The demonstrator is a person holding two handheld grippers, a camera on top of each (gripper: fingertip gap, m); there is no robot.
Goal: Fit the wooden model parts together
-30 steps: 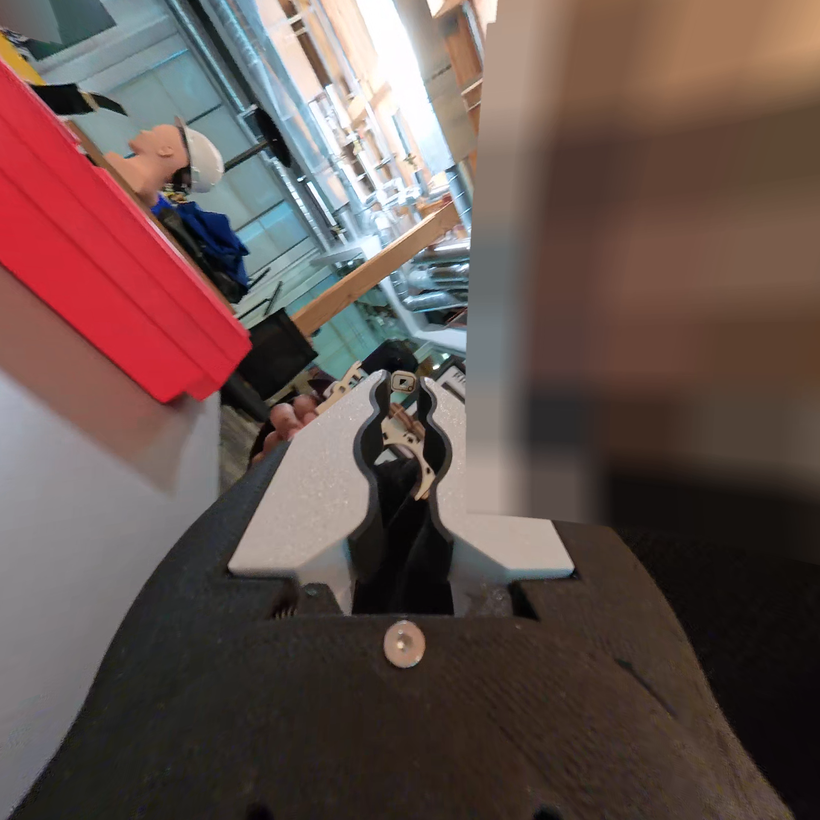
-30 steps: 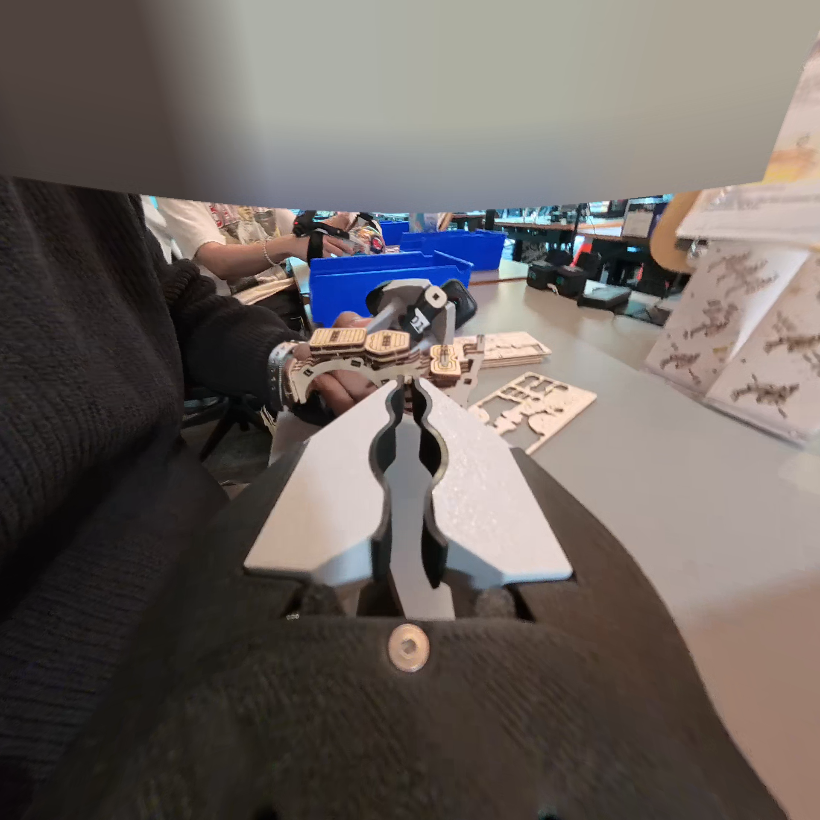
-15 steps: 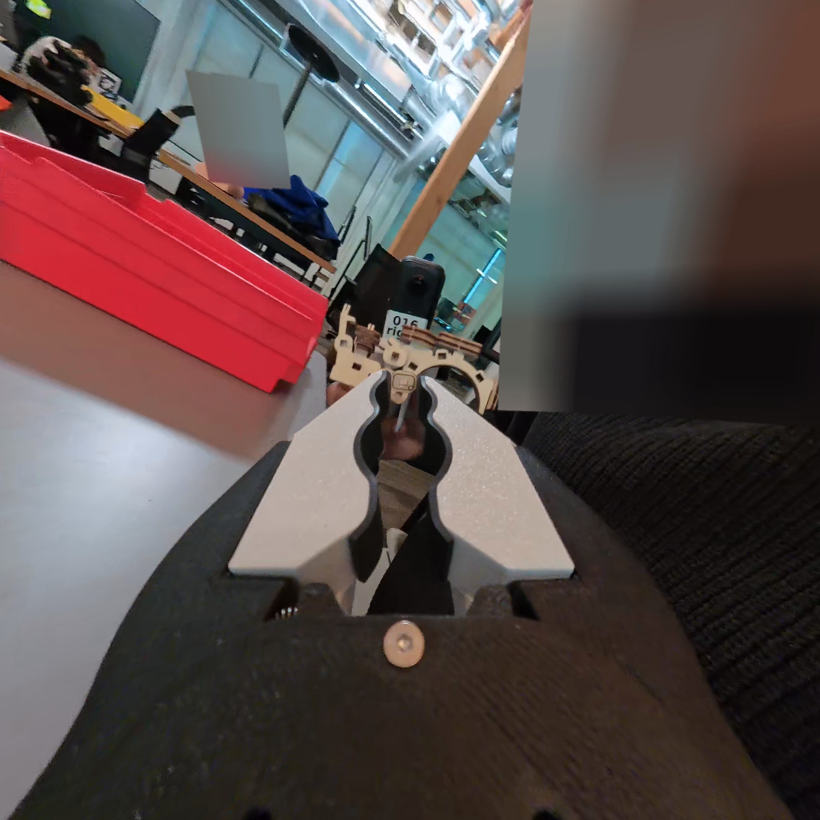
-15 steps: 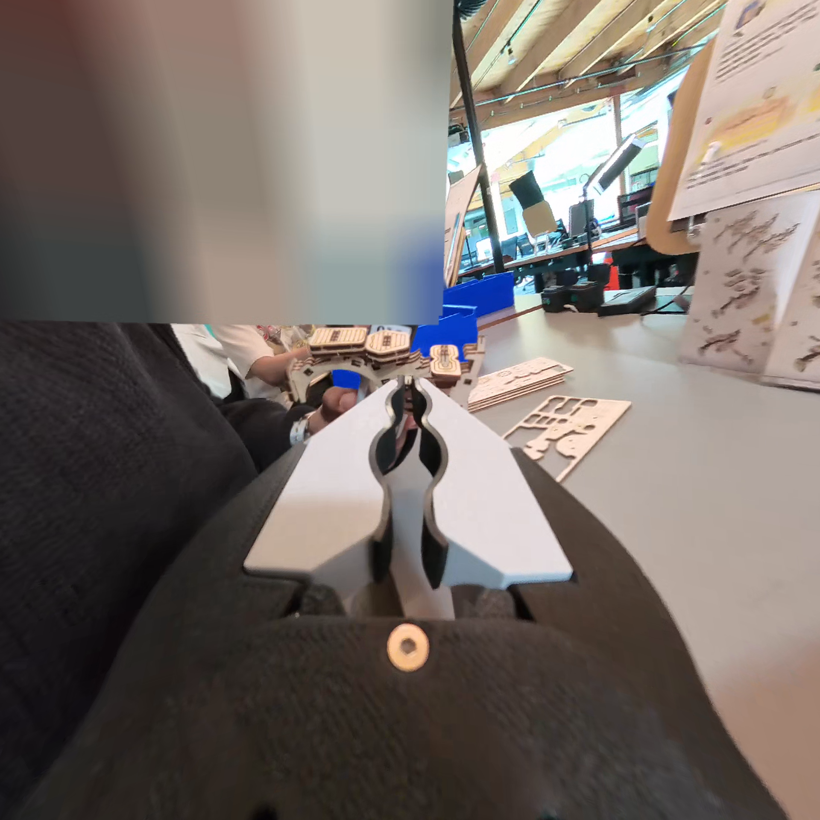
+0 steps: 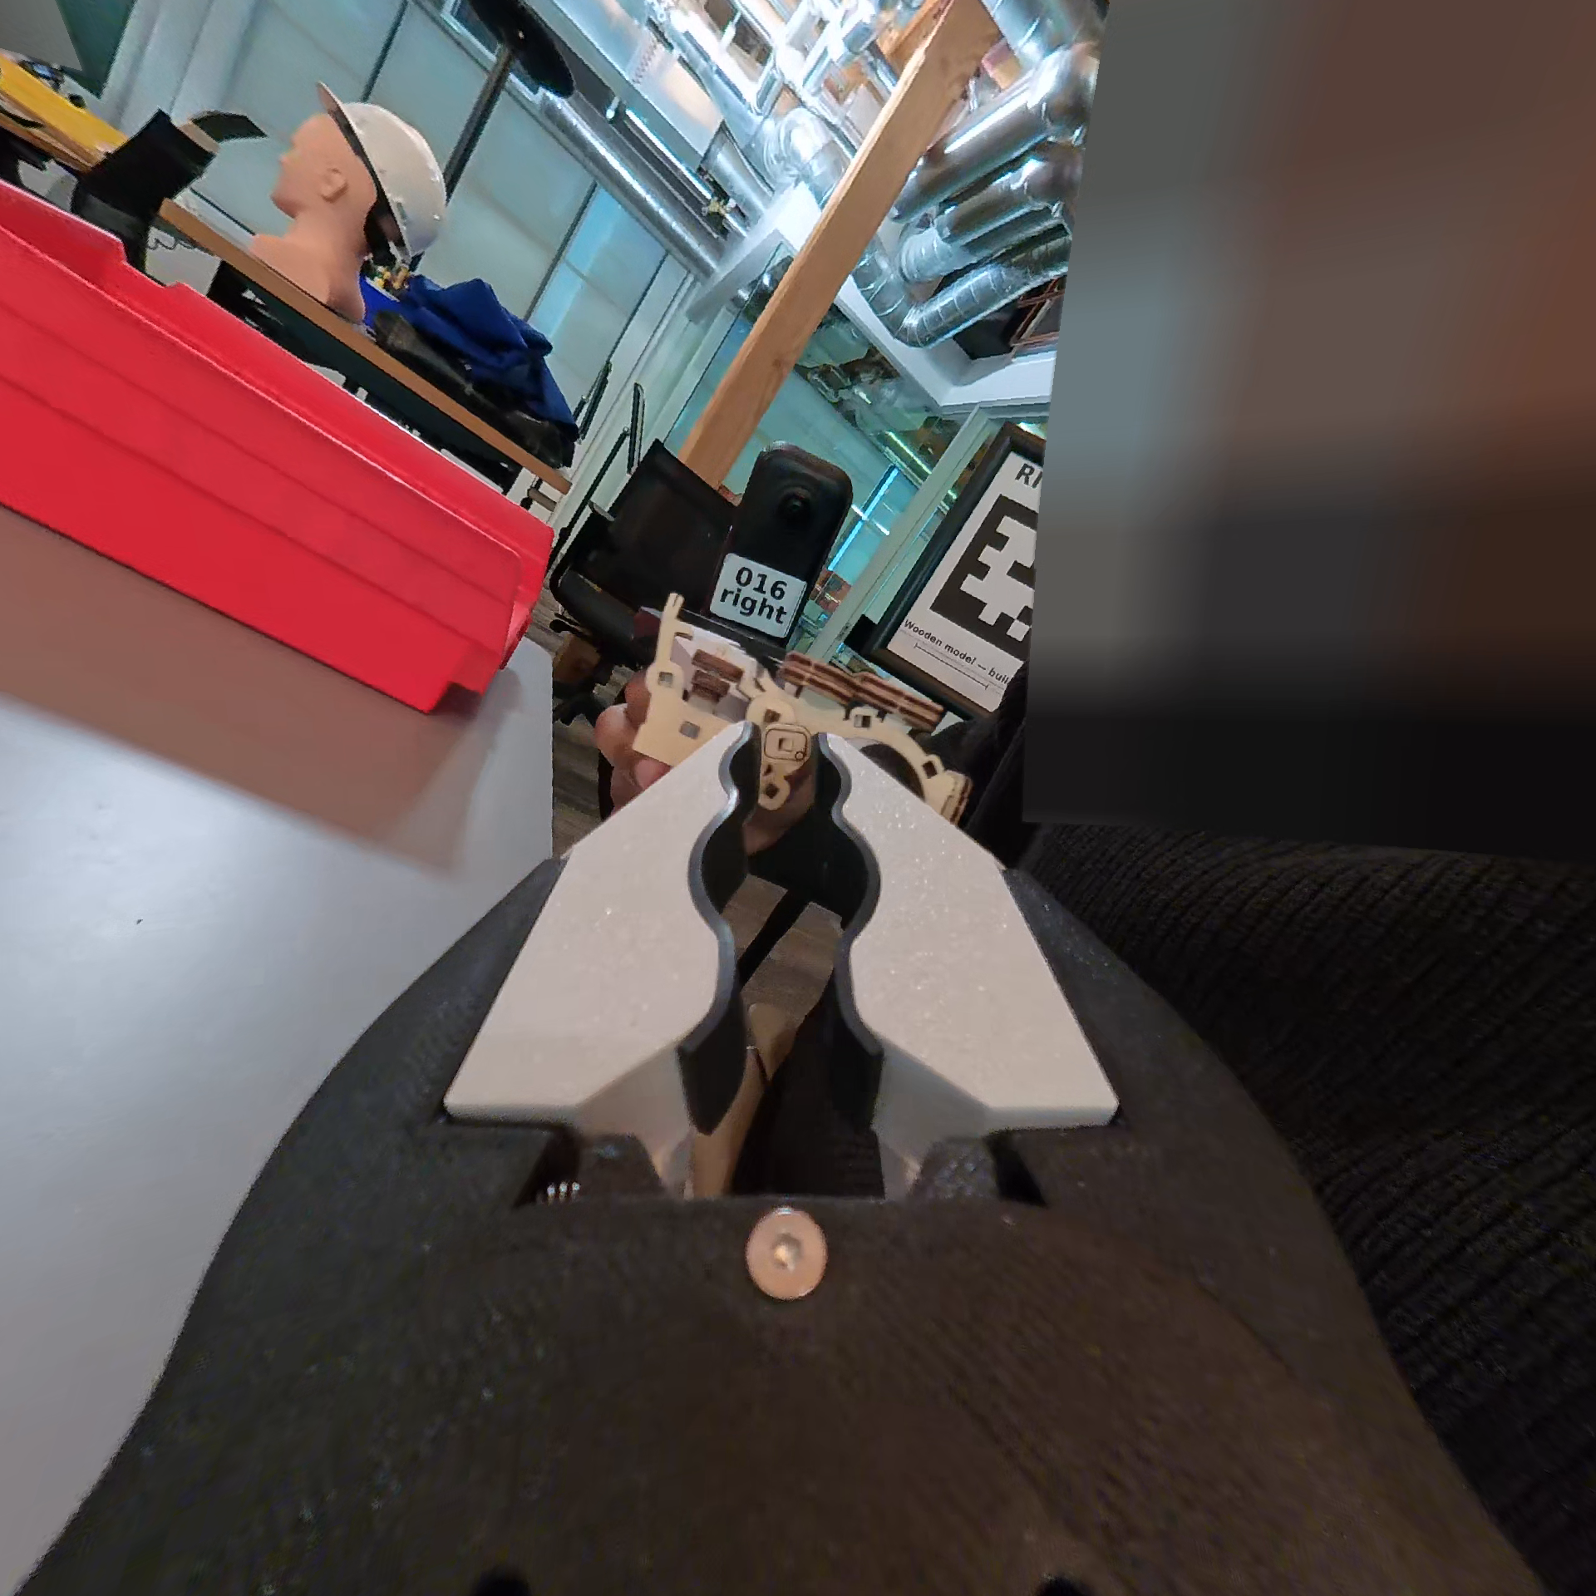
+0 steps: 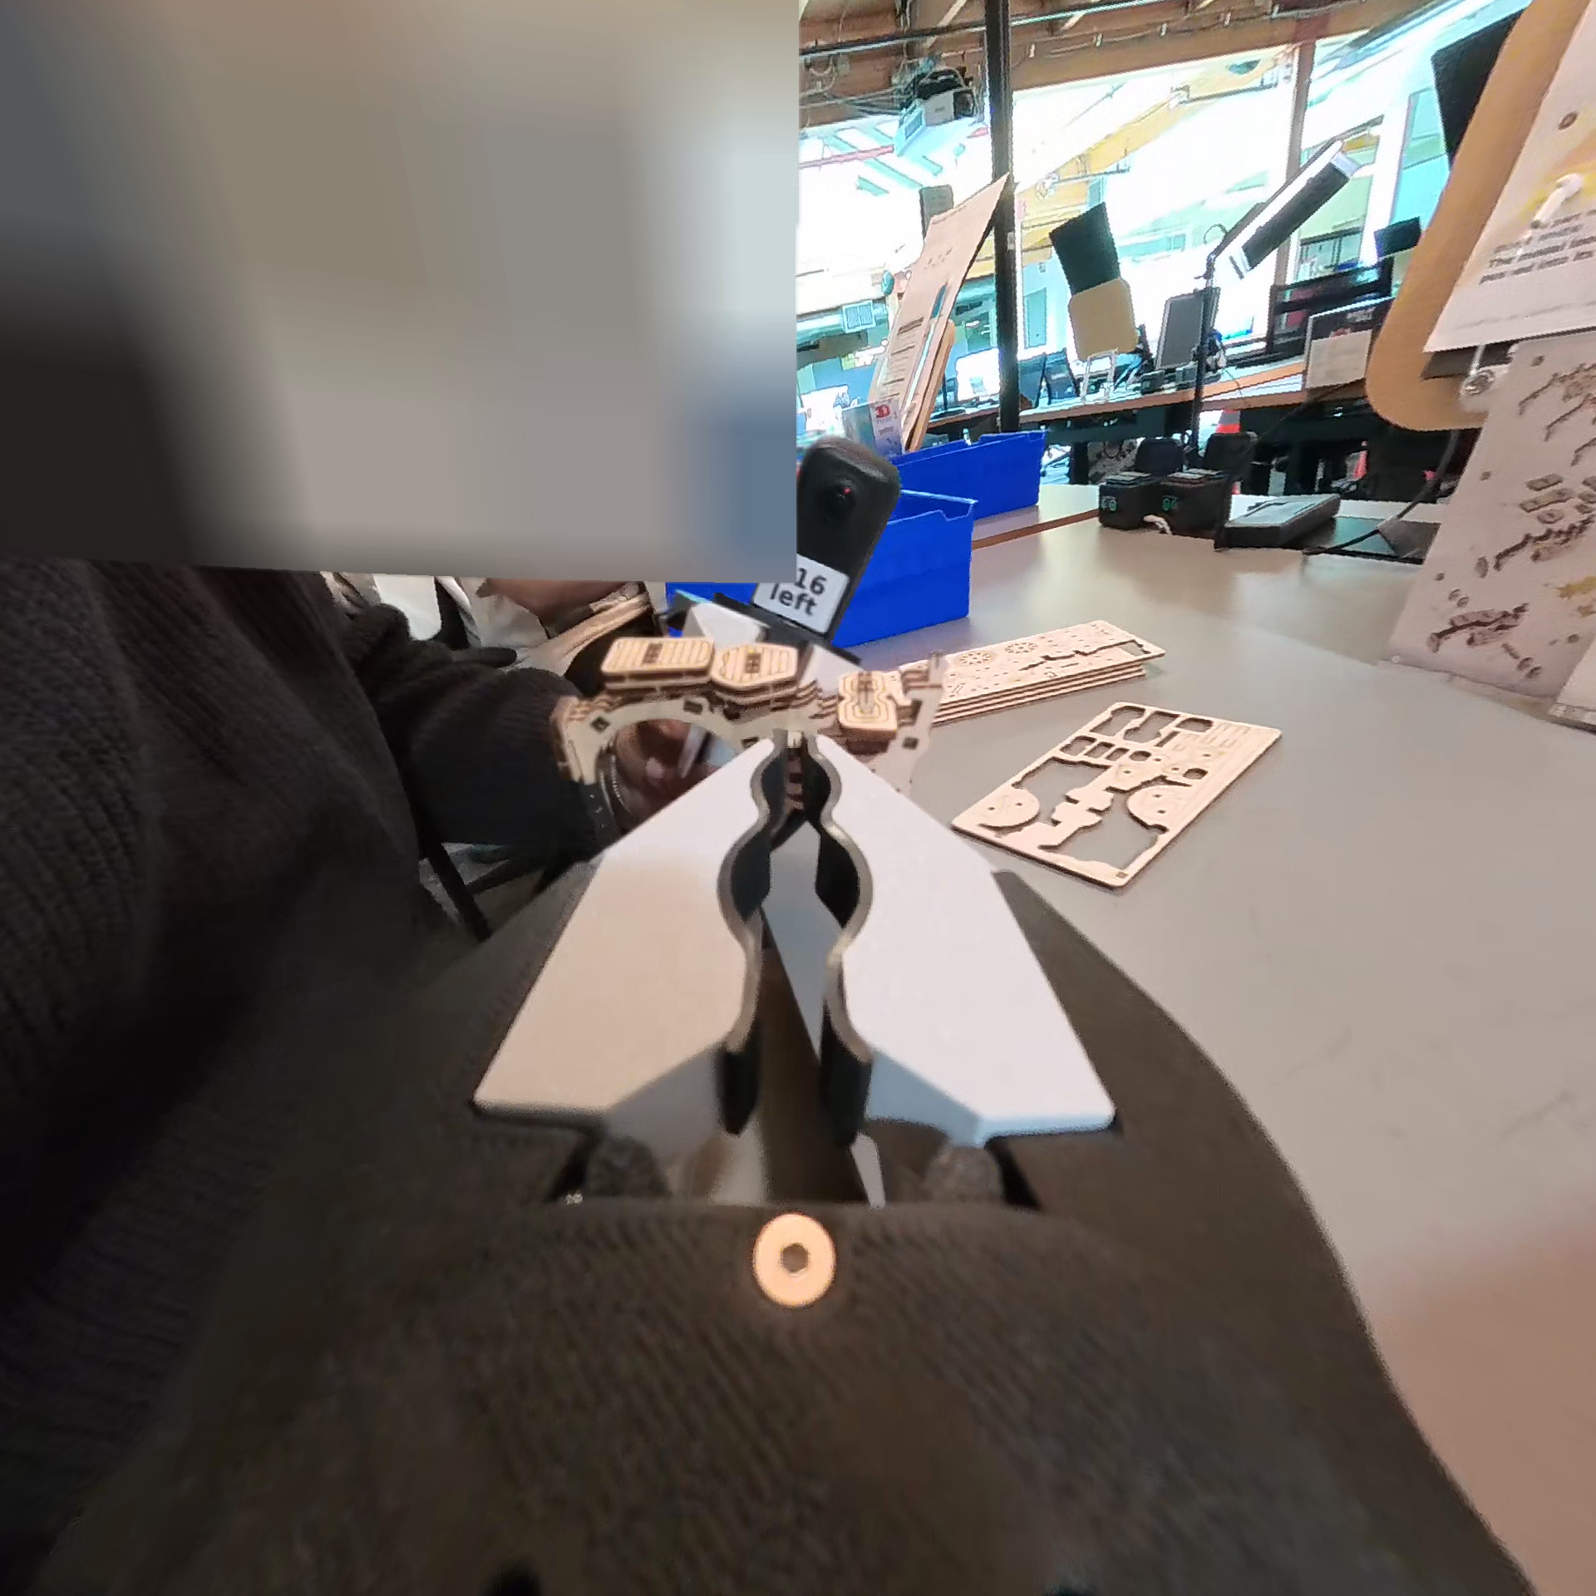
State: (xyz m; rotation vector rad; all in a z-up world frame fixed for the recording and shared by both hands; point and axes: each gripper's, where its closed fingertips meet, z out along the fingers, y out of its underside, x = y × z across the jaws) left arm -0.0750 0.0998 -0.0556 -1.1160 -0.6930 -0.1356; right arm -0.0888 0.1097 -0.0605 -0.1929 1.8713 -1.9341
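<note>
The wooden model (image 6: 734, 691) is a pale arch-shaped assembly with darker engraved blocks on top. My right gripper (image 6: 790, 750) is shut on its lower edge and holds it up in the air above the table edge. It also shows in the left wrist view (image 5: 691, 704), just beyond my left gripper (image 5: 784, 750). My left gripper is shut on a small flat wooden piece (image 5: 782, 744) at its tips, right in front of the model. The two grippers face each other, nearly touching.
A red bin (image 5: 259, 518) stands on the grey table (image 5: 173, 950) at the left. A punched-out wooden sheet (image 6: 1114, 786), a stack of sheets (image 6: 1045, 661) and blue bins (image 6: 915, 553) lie past the right gripper. A black sleeve (image 6: 259, 777) fills the near side. Both grippers' tips are close together, under 4 cm apart.
Both grippers have swung and levelled out. The model now looks larger and closer in the left wrist view. Both grips have stayed shut.
</note>
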